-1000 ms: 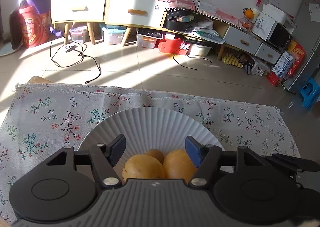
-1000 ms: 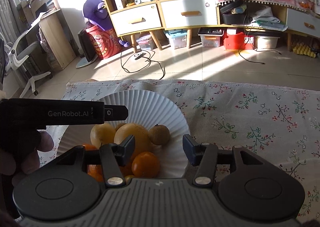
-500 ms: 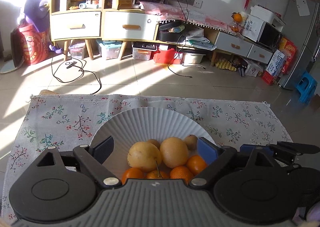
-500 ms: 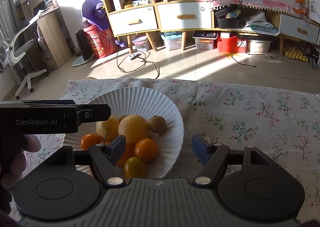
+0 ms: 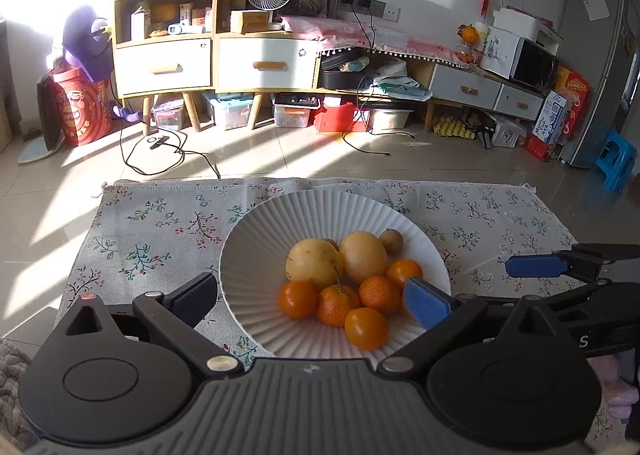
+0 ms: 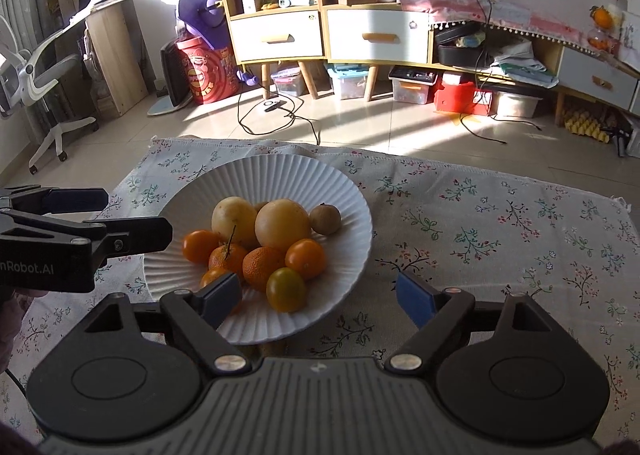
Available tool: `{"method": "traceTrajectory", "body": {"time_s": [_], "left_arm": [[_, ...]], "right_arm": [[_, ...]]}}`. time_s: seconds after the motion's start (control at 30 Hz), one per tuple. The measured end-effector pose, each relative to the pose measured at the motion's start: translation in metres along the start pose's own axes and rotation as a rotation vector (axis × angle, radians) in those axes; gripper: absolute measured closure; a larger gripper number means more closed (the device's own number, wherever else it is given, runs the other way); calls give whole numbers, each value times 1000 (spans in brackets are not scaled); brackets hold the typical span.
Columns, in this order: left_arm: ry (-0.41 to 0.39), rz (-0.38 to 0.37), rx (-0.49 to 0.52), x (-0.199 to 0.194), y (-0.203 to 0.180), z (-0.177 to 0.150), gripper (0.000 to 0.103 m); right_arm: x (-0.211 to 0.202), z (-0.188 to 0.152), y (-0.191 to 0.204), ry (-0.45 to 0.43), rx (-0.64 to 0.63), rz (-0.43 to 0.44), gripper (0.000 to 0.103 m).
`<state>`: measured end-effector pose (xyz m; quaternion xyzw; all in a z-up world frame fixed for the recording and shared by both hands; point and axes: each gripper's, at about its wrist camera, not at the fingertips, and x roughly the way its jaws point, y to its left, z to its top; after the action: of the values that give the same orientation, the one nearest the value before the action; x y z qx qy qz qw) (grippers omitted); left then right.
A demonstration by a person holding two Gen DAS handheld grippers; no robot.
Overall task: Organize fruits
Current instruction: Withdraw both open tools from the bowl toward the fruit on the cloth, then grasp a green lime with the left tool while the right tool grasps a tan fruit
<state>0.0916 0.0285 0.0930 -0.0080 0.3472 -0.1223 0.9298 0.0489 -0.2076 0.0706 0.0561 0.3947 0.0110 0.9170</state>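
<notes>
- Fruits sit heaped in the white ribbed plate (image 6: 352, 199), which rests on the floral cloth (image 6: 500, 223) covering the worktop; all the fruit seen is already on it, so the sorting looks close to done.
- Left claw (image 5: 310, 297) is spread wide and holds nothing; the pile lies straight ahead between its fingers, so it seems the nearer one for any further pick.
- Right claw (image 6: 318, 295) is likewise spread and holds nothing; the pile lies ahead and to its left, its left finger over the plate's near rim.
- Two pale yellow fruits (image 6: 282, 223) lie side by side at the back of the heap.
- Small oranges (image 6: 262, 261) cluster in front, touching one another.
- A brown kiwi-like fruit (image 6: 326, 218) sits at the right of the back row.
</notes>
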Motion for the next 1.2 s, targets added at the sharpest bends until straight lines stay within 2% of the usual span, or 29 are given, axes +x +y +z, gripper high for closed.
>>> {"method": "traceTrajectory", "body": {"time_s": [0.73, 1.2], "left_arm": [[-23, 33, -12, -43, 25, -44, 8], [-43, 27, 62, -51, 33, -76, 8]], "right_arm": [[-25, -21, 19, -31, -42, 21, 16], [-26, -47, 39, -27, -134, 44, 13]]}}
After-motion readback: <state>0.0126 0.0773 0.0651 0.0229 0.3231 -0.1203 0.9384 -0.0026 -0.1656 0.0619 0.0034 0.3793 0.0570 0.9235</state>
